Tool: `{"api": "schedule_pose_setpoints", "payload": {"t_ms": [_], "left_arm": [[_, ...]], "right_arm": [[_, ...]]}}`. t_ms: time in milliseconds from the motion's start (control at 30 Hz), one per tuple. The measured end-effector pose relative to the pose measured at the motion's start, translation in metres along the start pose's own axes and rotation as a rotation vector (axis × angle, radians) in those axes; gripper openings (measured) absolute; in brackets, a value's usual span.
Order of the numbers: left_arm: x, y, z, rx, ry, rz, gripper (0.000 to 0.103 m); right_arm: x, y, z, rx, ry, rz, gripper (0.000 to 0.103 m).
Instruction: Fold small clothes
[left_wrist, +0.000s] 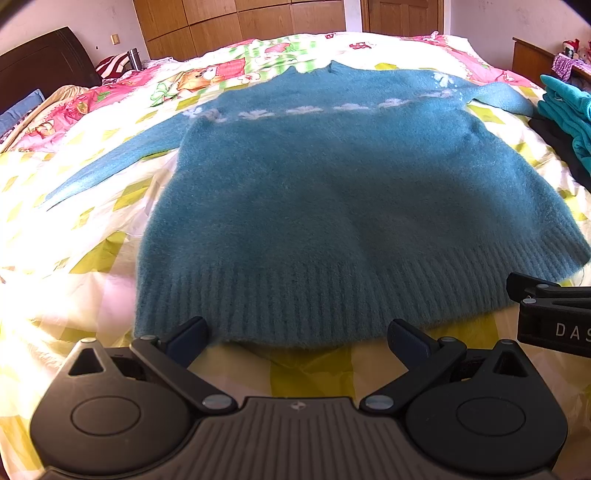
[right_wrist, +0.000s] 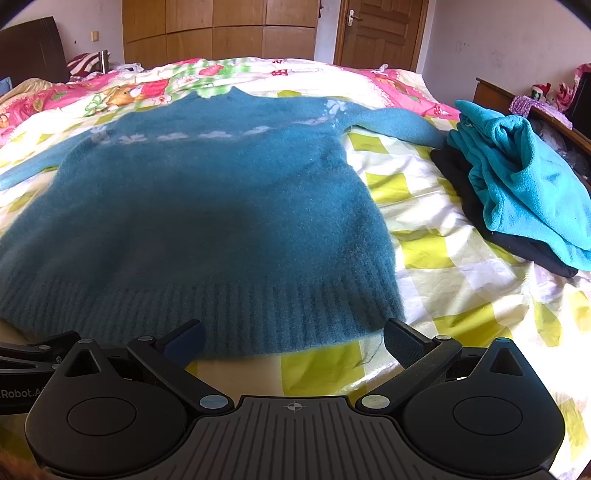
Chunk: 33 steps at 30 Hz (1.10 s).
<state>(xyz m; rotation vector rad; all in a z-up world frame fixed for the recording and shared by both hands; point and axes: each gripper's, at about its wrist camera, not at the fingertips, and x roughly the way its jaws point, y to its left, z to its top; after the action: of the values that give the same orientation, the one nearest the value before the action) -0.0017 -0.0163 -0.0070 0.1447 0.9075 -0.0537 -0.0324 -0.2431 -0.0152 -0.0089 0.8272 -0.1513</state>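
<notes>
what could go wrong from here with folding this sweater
The sweater is thick and fuzzy, so the open left gripper or right gripper at the hem might pinch the bedspread too. The right sleeve reaches the clothes pile; folding could drag it.

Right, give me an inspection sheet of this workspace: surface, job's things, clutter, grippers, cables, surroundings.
Surface: bed with a yellow-and-white checked cover, pink cartoon print at the far end.
Job's things: blue sweater spread flat, sleeves out to both sides, ribbed hem nearest the grippers.
Clutter: teal garment piled on a dark garment, to the right of the sweater.
Grippers: left gripper open, at the hem; right gripper open, at the hem's right end. Neither holds anything.
Cables: nothing seen.
Surroundings: wooden wardrobe, door, dark headboard.
</notes>
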Motion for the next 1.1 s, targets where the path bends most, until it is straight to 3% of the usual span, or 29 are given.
{"api": "schedule_pose_setpoints", "payload": {"t_ms": [1100], "left_arm": [[0.0002, -0.0011, 0.0004, 0.001, -0.001, 0.001, 0.103]], "right_arm": [[0.0058, -0.0035, -0.0009, 0.01, 0.03, -0.014, 0.103]]}}
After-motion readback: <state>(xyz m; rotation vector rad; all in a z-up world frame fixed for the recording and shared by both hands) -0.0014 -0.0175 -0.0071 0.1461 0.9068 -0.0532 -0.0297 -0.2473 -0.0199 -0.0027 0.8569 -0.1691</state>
